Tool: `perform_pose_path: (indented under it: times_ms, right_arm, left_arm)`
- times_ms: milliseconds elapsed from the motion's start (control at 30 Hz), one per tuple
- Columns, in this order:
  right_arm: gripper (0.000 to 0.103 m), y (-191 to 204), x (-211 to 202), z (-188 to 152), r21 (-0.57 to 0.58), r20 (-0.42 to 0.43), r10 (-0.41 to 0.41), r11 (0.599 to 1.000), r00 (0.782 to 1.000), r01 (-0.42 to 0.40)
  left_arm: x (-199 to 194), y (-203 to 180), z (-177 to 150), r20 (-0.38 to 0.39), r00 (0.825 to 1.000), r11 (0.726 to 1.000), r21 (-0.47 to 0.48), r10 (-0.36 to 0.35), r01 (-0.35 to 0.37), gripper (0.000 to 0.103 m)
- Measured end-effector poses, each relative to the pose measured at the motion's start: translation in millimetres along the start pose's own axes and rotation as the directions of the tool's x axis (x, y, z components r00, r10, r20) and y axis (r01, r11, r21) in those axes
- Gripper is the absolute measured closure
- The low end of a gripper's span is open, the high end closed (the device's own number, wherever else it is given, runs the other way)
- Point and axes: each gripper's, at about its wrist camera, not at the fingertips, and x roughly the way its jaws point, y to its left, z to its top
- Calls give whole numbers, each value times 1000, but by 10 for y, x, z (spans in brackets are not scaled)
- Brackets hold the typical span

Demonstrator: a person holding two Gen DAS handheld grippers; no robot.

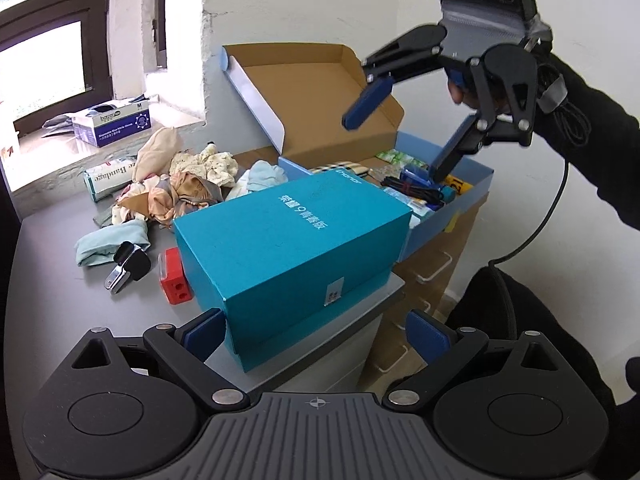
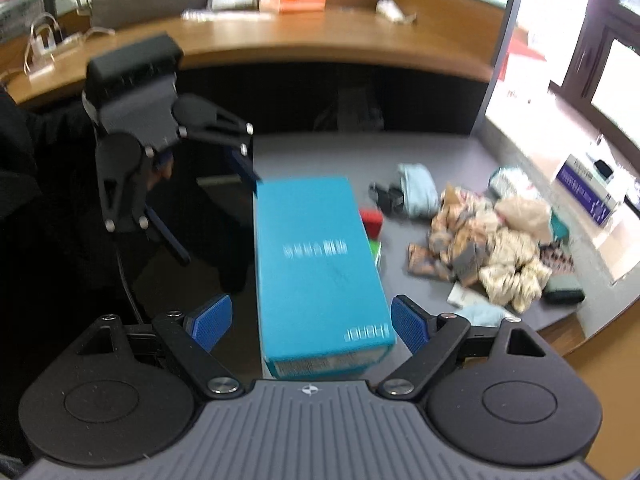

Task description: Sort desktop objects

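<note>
**Teal box at the bench edge, both grippers spread wide**

A teal phone box [image 1: 288, 256] lies lid-up on the grey bench [image 1: 52, 300], its near end reaching the bench edge. Behind it stands an open blue storage box [image 1: 472, 196] with its cardboard-lined lid [image 1: 320, 92] tipped back against the wall. Inside are black cables [image 1: 412, 192], a checked pouch [image 1: 340, 169], green packets [image 1: 394, 158], a yellow tag [image 1: 458, 186] and small blue items too jumbled to name. The storage box rests on a brown drawer unit [image 1: 436, 268] beside the bench.

The left gripper [image 1: 316, 334] has its jaws wide apart and holds nothing; one blue pad sits just beside the near left corner of the teal box, while the other hangs off the bench edge. The right gripper [image 1: 400, 140] hovers over the storage box, jaws also fully spread and empty, the lower finger dipping near the contents.

To the left of the teal box lie a red sharpener-like block [image 1: 175, 278], touching or nearly touching its side, a black-and-silver clip [image 1: 128, 266], a light blue cloth [image 1: 110, 244] and a heap of patterned fabrics [image 1: 180, 188]. A bandage carton [image 1: 108, 178] lies behind the heap, and a glove box [image 1: 114, 122] sits on the window sill [image 1: 60, 160].

In the right wrist view the picture is blurred, but the teal box runs lengthwise between that gripper's open pads.
</note>
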Motion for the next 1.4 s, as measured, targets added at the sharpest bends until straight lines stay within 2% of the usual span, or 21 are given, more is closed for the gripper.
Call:
perform_pose_path:
  times_ms: [300,500,567,600,633,733,767,867,1033,1133,1233,1267,1367,1400]
  right_arm:
    - [13,145,73,58,-16,-10,-37,999,999,37]
    - [14,223,123,132,-2,13,-50,999,999,50]
    - [21,233,170,187,10,44,-74,997,996,74]
    - [36,229,198,221,26,62,-83,996,995,81]
    - [45,214,241,256,45,76,-86,996,993,82]
    - [59,209,460,375,58,103,-100,994,990,94]
    - [60,211,542,412,56,101,-92,995,991,86]
    - [60,199,763,505,64,85,-58,997,995,53]
    - [60,247,1011,554,50,33,-53,997,998,51]
    - [60,273,1059,546,61,20,-31,998,999,30]
    - [58,326,997,537,65,50,-62,996,997,59]
    - [57,335,943,531,75,74,-72,995,995,67]
    - [40,379,703,471,134,176,-122,986,977,99]
    - [28,395,620,446,157,210,-144,981,967,112]
  left_arm:
    - [-97,-94,-74,-21,1000,999,31,10,-10,6]
    - [-181,-60,-153,-24,999,999,1,35,-35,6]
    - [-192,-57,-168,-23,999,999,-8,40,-40,6]
    - [-189,-64,-174,-24,999,999,-7,41,-41,6]
    - [-186,-75,-180,-26,999,999,-7,43,-43,6]
    - [-200,-108,-210,-25,999,999,-3,45,-45,6]
    - [-215,-115,-223,-24,999,999,-4,45,-46,5]
    - [-270,-118,-272,-15,999,999,-15,51,-51,5]
    - [-321,-75,-320,-6,999,997,-50,51,-51,5]
    - [-297,-81,-326,-5,999,997,-59,48,-49,5]
    - [-304,-113,-307,13,999,998,-57,42,-41,5]
    - [-306,-123,-301,19,999,998,-56,39,-38,5]
    - [-328,-167,-250,35,999,998,-52,40,-38,4]
    - [-327,-185,-225,38,998,998,-48,47,-45,2]
